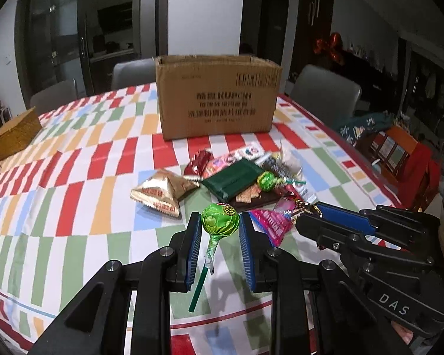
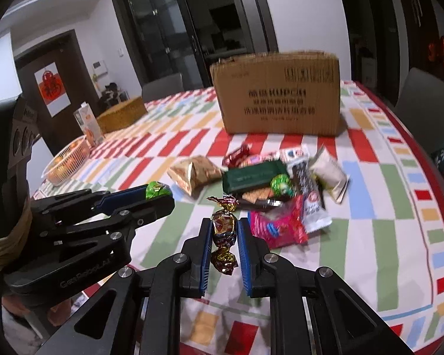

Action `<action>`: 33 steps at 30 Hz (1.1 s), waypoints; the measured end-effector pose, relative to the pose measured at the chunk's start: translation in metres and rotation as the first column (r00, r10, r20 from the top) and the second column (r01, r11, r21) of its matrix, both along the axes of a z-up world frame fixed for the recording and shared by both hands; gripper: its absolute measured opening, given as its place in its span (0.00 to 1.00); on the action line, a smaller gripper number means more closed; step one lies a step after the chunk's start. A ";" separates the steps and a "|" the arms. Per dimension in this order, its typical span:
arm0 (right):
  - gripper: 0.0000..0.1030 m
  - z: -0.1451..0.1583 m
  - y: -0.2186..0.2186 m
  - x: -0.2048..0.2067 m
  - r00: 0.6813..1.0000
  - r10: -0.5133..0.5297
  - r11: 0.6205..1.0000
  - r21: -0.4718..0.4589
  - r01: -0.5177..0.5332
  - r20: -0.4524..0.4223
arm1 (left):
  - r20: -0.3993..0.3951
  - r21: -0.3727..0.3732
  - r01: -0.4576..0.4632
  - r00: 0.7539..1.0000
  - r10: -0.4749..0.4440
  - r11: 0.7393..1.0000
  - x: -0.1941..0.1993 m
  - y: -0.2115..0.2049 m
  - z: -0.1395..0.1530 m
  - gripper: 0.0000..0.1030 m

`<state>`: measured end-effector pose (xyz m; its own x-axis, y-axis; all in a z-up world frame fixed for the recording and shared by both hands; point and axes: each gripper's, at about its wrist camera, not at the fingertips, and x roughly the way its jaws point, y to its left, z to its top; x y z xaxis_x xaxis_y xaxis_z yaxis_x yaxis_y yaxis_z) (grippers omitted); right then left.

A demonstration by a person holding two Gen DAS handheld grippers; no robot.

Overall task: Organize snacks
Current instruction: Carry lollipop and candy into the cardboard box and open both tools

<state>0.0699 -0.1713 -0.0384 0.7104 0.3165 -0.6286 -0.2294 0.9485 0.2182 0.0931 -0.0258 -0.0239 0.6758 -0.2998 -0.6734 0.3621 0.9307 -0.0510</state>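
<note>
green-wrapped lollipop (image 1: 220, 222) is pinched by its head in the left gripper (image 1: 219, 224), above the table (image 1: 74, 177) near its front edge. the right gripper (image 2: 225, 227) pinches a brown-and-gold candy (image 2: 223, 224) beside it. the snack pile (image 2: 269, 186) lies mid-table, before the cardboard box (image 2: 281, 94).

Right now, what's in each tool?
Left tool: closed on a green lollipop, pinched at its wrapped head.
Right tool: closed on a gold-and-red wrapped candy.
</note>
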 end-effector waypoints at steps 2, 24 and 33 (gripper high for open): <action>0.18 0.007 -0.002 -0.001 1.000 -0.006 1.000 0.000 0.006 0.024 | 0.015 -0.002 -0.001 1.000 0.001 1.000 -0.001 -0.001 0.006 0.25; 0.18 0.100 -0.029 0.074 0.981 -0.038 0.999 0.006 0.038 0.190 | 0.251 -0.025 -0.020 0.968 0.025 1.000 0.064 -0.018 0.121 0.25; 0.18 0.126 -0.039 0.135 0.981 -0.067 0.998 -0.006 0.069 0.180 | 0.237 0.016 -0.043 0.971 0.038 0.999 0.132 -0.026 0.144 0.25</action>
